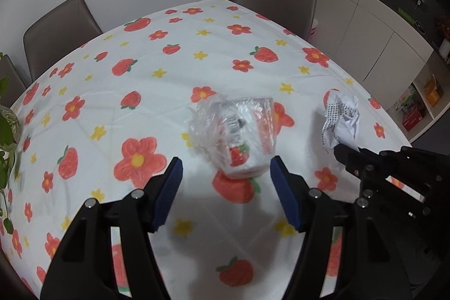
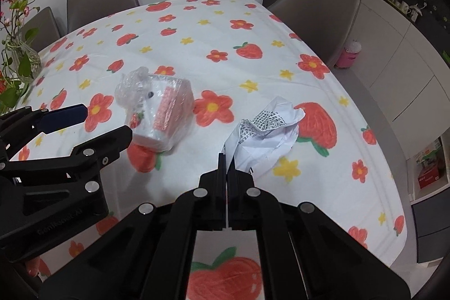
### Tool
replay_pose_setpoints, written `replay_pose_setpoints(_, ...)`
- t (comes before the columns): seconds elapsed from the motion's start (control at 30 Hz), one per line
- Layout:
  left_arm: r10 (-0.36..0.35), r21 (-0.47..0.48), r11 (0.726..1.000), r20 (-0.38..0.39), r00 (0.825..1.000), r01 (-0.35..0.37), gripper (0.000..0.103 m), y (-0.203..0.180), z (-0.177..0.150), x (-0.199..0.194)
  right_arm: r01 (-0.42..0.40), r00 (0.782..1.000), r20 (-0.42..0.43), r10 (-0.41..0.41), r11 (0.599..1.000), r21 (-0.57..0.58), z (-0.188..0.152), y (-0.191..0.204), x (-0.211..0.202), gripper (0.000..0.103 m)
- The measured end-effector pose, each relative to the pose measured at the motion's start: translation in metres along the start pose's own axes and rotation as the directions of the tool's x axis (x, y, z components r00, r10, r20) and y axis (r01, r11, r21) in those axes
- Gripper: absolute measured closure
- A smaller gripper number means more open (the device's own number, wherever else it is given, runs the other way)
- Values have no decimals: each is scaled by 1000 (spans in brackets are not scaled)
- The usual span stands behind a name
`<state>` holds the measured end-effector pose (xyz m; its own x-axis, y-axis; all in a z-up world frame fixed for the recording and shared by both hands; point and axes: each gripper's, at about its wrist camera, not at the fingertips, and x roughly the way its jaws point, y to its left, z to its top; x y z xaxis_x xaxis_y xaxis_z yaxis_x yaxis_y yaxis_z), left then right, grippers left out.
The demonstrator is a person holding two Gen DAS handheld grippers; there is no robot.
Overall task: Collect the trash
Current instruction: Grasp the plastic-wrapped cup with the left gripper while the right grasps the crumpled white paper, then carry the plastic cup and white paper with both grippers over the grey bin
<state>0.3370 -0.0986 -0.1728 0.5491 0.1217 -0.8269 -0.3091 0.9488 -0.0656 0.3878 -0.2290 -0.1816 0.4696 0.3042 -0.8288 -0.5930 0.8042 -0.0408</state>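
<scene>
A white cup with strawberry print, wrapped in clear plastic (image 1: 239, 131) (image 2: 160, 114), lies on its side on the flowered tablecloth (image 1: 168, 61). My left gripper (image 1: 227, 159) (image 2: 105, 121) is open, its blue pads (image 1: 171, 187) standing either side of the cup's near end without touching it. A crumpled printed paper (image 1: 343, 111) (image 2: 270, 125) sits to the right of the cup. My right gripper (image 2: 226, 158) (image 1: 337, 149) is shut, and the paper's near edge is pinched at its tips.
Grey chairs (image 1: 59, 30) (image 2: 317, 10) stand around the table's far sides. A glass vase with a green plant (image 2: 25, 58) is at the left edge. White cabinets (image 1: 365, 27) and a pink bin (image 2: 350, 55) on the floor are to the right.
</scene>
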Motion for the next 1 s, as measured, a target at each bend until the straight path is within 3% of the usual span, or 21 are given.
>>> replay_pose_setpoints(0.47,22,-7,1000,-41,999,-23,38,-16,16,49,-1,1000,-24,1,1000,-22,17,-20,28,103)
replay_pose_setpoints(0.63,30,-11,999,-49,998,-30,56,-14,17,57,-10,999,-40,9,1000,-23,15,-17,33,103)
replay_pose_setpoints(1.0,24,-52,998,-24,999,-25,59,1,14,39,-14,999,-33,14,1000,-14,15,-8,24,103)
